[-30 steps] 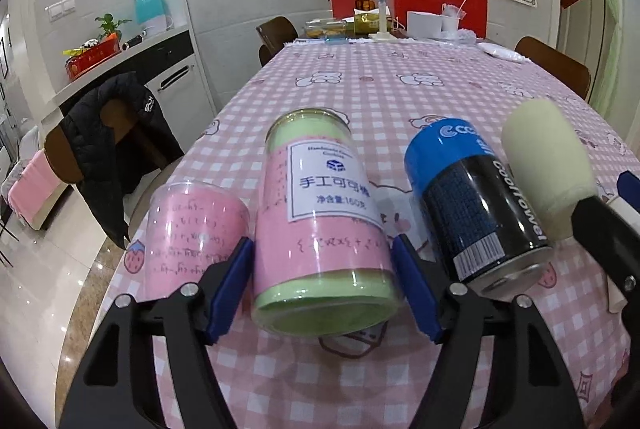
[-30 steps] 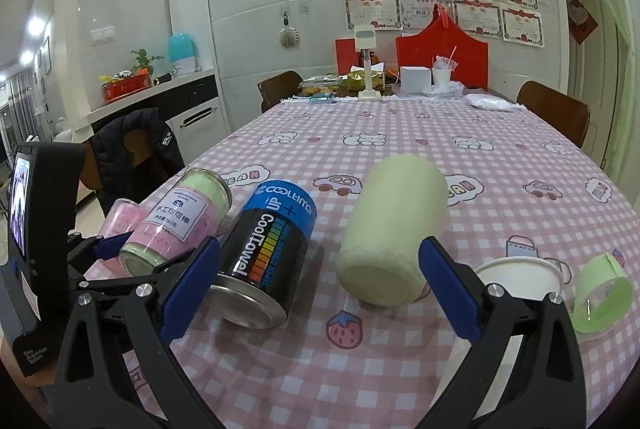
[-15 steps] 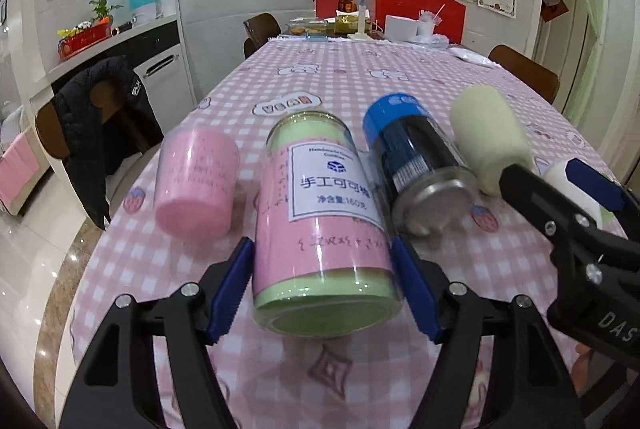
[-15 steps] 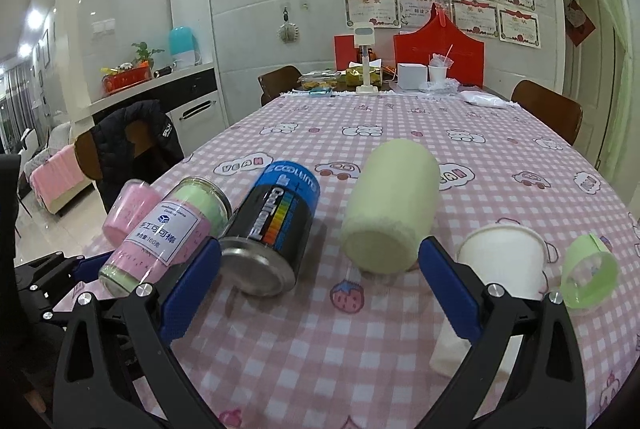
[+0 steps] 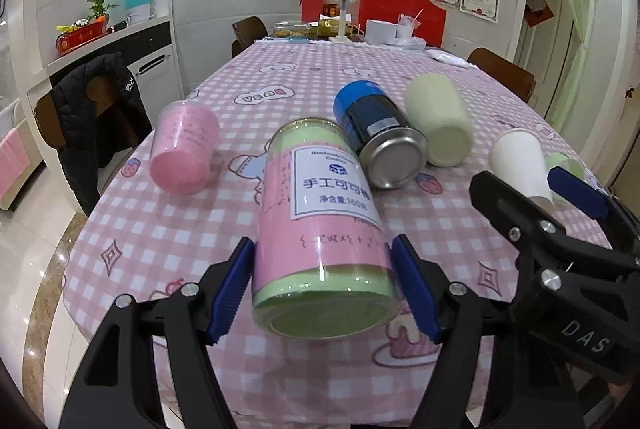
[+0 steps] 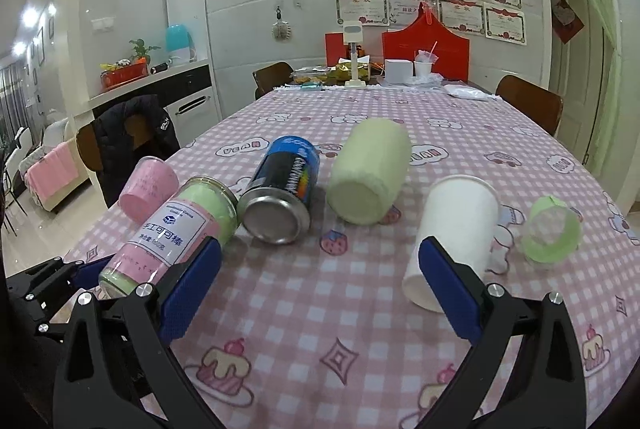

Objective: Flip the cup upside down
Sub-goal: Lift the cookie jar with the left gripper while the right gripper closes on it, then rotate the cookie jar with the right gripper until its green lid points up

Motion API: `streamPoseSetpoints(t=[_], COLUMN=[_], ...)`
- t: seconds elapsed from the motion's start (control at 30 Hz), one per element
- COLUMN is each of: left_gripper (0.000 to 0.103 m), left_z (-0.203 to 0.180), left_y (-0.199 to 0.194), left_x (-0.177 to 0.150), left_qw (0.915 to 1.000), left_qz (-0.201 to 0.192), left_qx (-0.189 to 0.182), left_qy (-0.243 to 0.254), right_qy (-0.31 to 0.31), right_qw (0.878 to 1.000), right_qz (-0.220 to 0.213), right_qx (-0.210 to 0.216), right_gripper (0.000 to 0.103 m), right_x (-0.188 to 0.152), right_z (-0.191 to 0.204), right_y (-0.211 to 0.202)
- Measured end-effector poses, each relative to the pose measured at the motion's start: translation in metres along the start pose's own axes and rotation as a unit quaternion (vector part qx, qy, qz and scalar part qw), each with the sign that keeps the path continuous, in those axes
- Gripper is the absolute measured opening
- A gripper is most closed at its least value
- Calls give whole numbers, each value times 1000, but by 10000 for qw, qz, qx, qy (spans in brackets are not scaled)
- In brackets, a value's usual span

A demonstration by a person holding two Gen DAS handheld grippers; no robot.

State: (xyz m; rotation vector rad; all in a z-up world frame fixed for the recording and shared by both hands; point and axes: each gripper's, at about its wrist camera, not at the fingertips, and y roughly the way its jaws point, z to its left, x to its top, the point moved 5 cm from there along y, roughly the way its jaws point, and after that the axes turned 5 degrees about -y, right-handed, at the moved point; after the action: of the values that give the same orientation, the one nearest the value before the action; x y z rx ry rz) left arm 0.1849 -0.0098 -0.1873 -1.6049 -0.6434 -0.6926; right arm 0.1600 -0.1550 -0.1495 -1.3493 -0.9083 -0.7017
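1. Two black grippers with blue ribbed pads are over the near edge of the table (image 6: 460, 133), which is covered in a pink-and-white checked cloth with cartoon prints.
2. The left gripper (image 5: 326, 287) pinches one clear plastic jar (image 5: 320, 225) by its sides near the base; the jar has pink and pale-green filling and a white printed label, and it points away from the near edge.
3. The right gripper (image 6: 320, 291) is spread wide with nothing between its pads.
4. One white paper cup (image 6: 454, 239), smooth and tapered, lies tilted on the cloth near the right edge, its narrow base toward the near edge and just beside the right gripper's right pad.
5. One pale-green tape ring (image 6: 554, 229) lies just right of the cup.
6. Three more cylinders lie on their sides across the middle of the near half: one pink plastic cup (image 5: 184, 153) towards the left edge, one black-and-blue metal can (image 5: 378, 135) with a shiny silver end, and one fuzzy cream roll (image 5: 440, 125).
7. The can and the roll lie just beside each other; the pink cup is well apart from them.
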Motion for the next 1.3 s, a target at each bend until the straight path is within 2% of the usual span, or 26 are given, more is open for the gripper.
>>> streamPoseSetpoints(t=[0.33,0.47,0.67,0.83,0.93,1.07,1.17,1.3], left_gripper=[70,70,70,70,70,70,70,70], left_z=[-1,2,14,29,44,70,89,107], left_y=[-2,-10,-20,-32,-38,-35,-19,-7], left_x=[-5,-2,3,11,15,23,27,28], left_qw=[9999,9996,9989,9989,9983,9971,9967,9958], left_qz=[90,38,-75,-285,-406,-407,-193,-121], left_qx=[-25,-267,-396,-215,-104,36,157,156], left_qy=[-63,-125,-239,-299,-407,-637,-775,-892], right_qy=[53,170,351,397,517,840,962,1099], right_qw=[9999,9995,9980,9969,9933,9804,9749,9684], right_qz=[72,119,238,328,537,1059,1266,1522], right_qx=[61,249,459,603,884,1436,1561,1641], right_gripper=[95,95,95,95,95,95,95,95], right_x=[-2,1,10,19,23,26,27,24], right_z=[-1,0,4,13,21,37,46,56], right_y=[-5,-2,3,9,19,40,50,62])
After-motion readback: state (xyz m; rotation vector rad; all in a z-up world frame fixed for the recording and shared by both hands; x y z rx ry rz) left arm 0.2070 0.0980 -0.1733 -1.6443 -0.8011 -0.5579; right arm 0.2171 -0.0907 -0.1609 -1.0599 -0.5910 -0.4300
